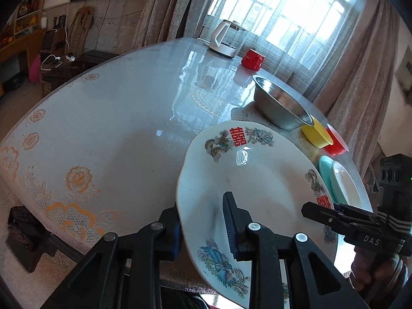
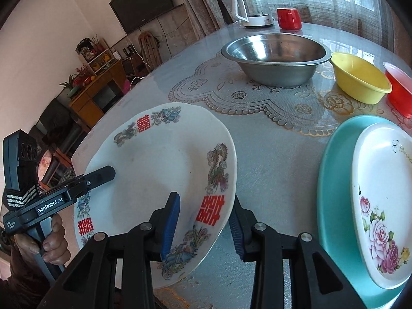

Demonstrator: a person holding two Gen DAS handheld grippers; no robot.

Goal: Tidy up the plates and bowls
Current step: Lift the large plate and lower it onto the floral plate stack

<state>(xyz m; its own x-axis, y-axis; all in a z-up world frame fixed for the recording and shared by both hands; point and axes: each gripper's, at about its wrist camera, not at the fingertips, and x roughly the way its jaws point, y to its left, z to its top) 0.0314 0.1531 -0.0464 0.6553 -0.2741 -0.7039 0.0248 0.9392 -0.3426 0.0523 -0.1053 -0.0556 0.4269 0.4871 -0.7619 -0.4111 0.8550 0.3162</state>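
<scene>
A white plate with dragon patterns and red characters is held tilted over the near part of the table, one gripper on each side. My left gripper is shut on its left rim, one finger on top and one underneath; the right wrist view shows it from the side. My right gripper is shut on the opposite rim, with its blue pad pressed on the plate's face. Its tip shows in the left wrist view.
A steel bowl, a yellow bowl and a red bowl stand in a row behind. A rose-patterned white plate lies on a teal plate at the right. A kettle and a red cup stand at the far edge.
</scene>
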